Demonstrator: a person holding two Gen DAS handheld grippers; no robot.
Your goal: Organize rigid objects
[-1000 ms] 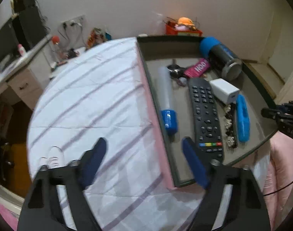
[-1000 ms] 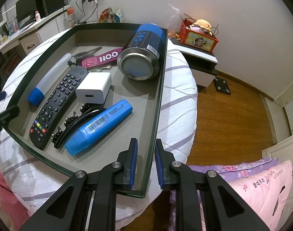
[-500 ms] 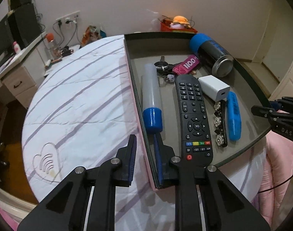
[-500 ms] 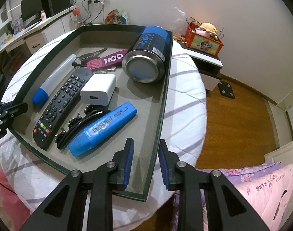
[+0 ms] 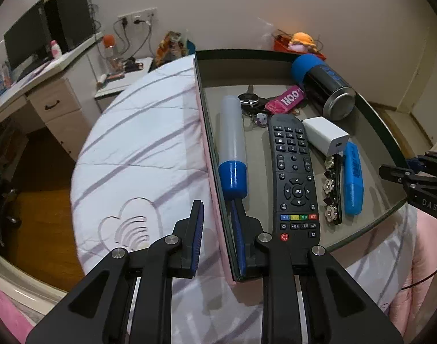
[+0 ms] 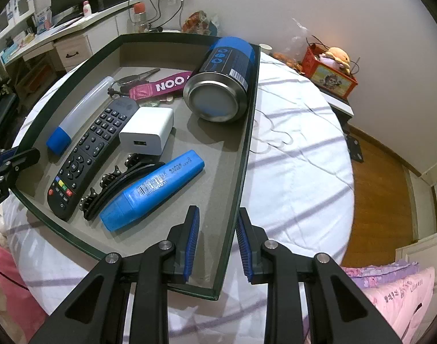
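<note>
1. A shallow grey tray point(image 6: 241, 154) fills the centre of both views, resting on a striped white bed point(image 5: 138, 143).
2. The left claw point(image 5: 217, 229) at lower centre straddles the tray's left wall; whether its pads pinch the wall cannot be told.
3. The right claw point(image 6: 217, 240) straddles the right wall, pads slightly apart from it.
4. Inside lie a remote point(image 5: 294, 172), white charger point(image 6: 148, 132), blue marker point(image 6: 155, 186), hair clip point(image 6: 118, 183), steel can point(image 6: 222, 80), capped tube point(image 5: 231, 143) and keys point(image 5: 251, 100).
5. The tray looks stiff but loaded — likely best held level by both walls, since the can may roll.
</note>
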